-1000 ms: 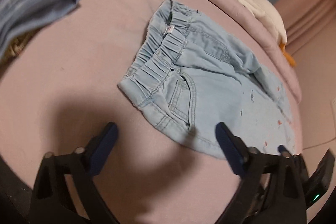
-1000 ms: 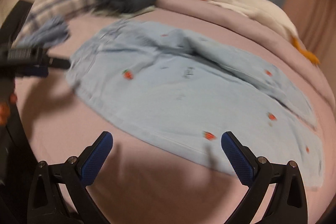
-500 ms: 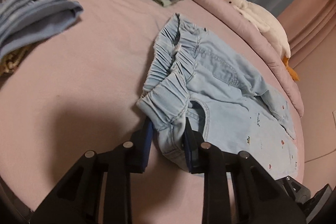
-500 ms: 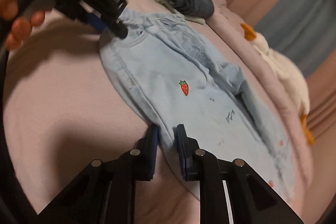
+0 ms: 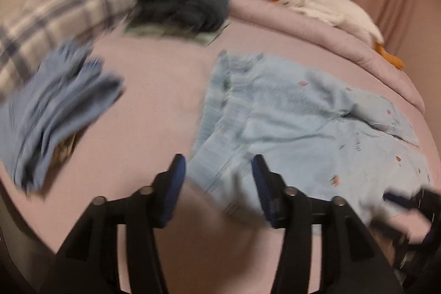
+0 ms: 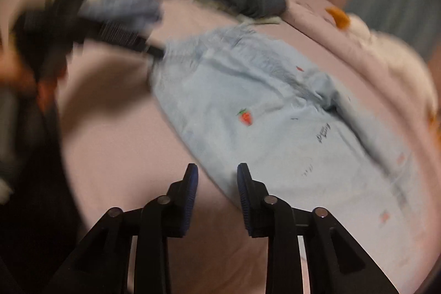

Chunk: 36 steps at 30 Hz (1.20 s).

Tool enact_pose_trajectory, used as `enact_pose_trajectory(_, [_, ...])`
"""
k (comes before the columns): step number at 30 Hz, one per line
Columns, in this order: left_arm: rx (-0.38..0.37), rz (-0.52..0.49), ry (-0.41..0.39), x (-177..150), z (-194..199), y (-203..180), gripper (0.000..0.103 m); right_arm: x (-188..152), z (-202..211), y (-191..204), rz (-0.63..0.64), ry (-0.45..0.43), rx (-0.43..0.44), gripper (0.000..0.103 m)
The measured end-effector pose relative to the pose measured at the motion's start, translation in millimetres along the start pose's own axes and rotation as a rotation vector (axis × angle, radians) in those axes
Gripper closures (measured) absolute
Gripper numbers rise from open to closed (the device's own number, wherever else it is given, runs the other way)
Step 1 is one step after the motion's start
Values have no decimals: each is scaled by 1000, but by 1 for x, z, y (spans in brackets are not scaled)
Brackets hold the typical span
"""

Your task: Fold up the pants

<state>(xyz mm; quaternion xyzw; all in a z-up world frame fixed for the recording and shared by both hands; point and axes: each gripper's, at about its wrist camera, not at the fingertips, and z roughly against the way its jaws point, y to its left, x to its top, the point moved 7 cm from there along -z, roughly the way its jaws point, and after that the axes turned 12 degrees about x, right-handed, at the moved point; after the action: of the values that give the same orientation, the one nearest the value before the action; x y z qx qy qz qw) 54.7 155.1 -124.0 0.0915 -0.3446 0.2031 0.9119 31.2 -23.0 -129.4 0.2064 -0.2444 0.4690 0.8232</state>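
Note:
Light blue denim pants (image 5: pixel 297 126) with small strawberry prints lie on the pink bed, waistband to the left, legs to the right; they also show in the right wrist view (image 6: pixel 275 112). My left gripper (image 5: pixel 219 189) is open, its fingers either side of the waistband corner, not clamping it. My right gripper (image 6: pixel 217 192) is open, with the near edge of the pants between its fingertips. Both views are motion-blurred. The left gripper appears at the waistband in the right wrist view (image 6: pixel 154 50).
A folded blue garment (image 5: pixel 55 112) lies at the left. A dark folded pile (image 5: pixel 182 7) and a plaid cloth (image 5: pixel 60 15) lie at the back. A white plush goose (image 5: pixel 325 7) rests on the rolled pink blanket (image 5: pixel 358 46) at the back right.
Both grippers were shut on the pants half a second ago; both have now opened and let go. The pants lie flatter on the bed.

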Motion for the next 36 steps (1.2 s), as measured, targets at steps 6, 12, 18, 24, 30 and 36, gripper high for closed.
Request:
enact_pose_trajectory(6, [-61,-225,29,-1,-36,-63,50,-6,10,-99,-265,-28,-109,61])
enact_pose_trajectory(12, [-138,-326,125,-20,-56,-40,50,-59,2,-122,-281,175,-110,61])
enact_pose_trajectory(18, [-137,-356,15,47,-65,-46,30,-36,37,-163,-209,207,-95,58])
enact_pose_trajectory(24, [-151,-332,10,128,-115,-57,30,56,23,-246,-230,42,-99,32])
enact_pose_trajectory(30, [-246,-363,120,171,-170,-51,32,93,-30,-300,-230,85,-56,32])
enact_pose_trajectory(36, [-405,-425,256,163,-184,-57,32,98,-68,-307,-222,187,10,32])
